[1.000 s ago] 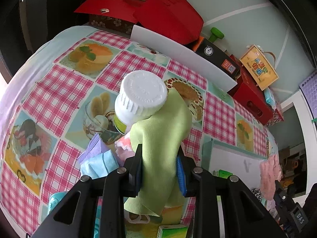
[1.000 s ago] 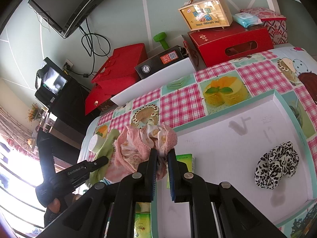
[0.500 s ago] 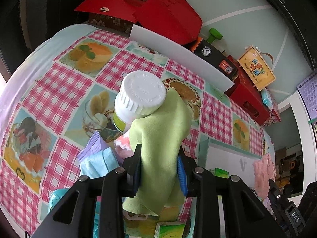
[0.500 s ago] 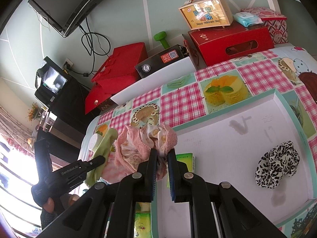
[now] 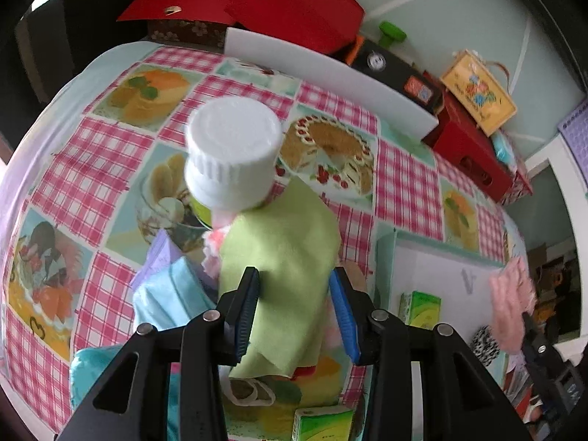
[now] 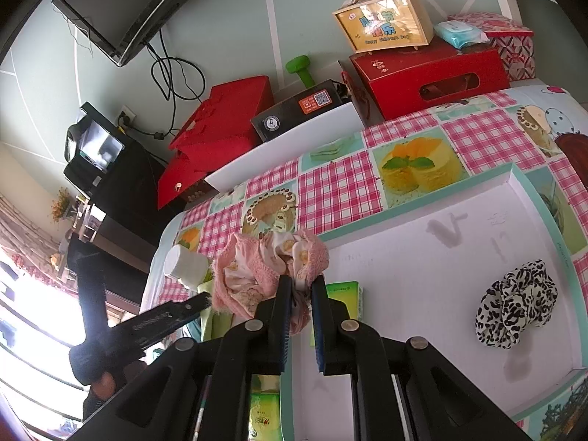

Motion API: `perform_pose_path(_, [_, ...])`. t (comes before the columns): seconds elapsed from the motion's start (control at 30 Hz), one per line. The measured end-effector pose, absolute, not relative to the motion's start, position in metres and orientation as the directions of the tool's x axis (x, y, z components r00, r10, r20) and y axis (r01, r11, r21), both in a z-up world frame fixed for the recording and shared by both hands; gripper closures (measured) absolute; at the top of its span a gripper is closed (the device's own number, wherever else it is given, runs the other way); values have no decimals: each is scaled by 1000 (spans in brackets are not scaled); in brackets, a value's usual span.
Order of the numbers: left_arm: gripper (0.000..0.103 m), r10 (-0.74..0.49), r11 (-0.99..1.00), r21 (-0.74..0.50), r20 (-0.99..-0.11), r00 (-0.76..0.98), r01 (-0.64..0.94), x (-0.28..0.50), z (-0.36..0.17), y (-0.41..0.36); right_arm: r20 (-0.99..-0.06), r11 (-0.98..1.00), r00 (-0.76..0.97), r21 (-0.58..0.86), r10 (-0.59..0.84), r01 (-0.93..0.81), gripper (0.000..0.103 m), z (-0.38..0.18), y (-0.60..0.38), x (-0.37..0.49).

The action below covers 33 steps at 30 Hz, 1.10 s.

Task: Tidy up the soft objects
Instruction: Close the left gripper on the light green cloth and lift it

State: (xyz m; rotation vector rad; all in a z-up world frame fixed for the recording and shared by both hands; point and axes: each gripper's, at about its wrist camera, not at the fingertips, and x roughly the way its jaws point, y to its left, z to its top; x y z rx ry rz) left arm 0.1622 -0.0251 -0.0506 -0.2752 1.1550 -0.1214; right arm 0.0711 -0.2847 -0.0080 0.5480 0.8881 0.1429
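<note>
Where blue pads flank it, green cloth [image 5: 283,257] between left tongs [image 5: 294,312].

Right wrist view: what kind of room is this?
Most likely a lived-in home room, not a lab. A dessert-print checked tablecloth covers the table, red gift boxes and a green dumbbell are stacked against the wall, and a wall-mounted TV hangs above.

A tabletop [image 6: 338,187] under a pink checked dessert-print cloth holds a white-capped bottle [image 5: 233,150] and small green cartons [image 5: 419,307], with red gift boxes [image 6: 426,77], a green dumbbell [image 6: 301,70] and a yellow handled box [image 6: 384,24] behind.
</note>
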Motion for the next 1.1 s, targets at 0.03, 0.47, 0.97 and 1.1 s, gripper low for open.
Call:
perform_pose_path(0.03, [64,-219,965,-258,-890,400,-45,162,-52,-28,-698,854,631,509,339,104,92,-8,-285,71])
perform_pose_path(0.47, [94,-233,952,-295,-874,427,-84,158,-50,-17,-699,854,629,509,339,105,92,-9,-284,71])
perform_pose_path(0.97, [95,-262,932,-359,-756,600,-45,136,12,-3,-680,850,653,517,334,103,92,0,-288,67])
perform_pose_path(1.1, [95,-247,943,-332,-754,608,-29,135,17,-7,-679,850,653,517,335,103,92,0,-288,67])
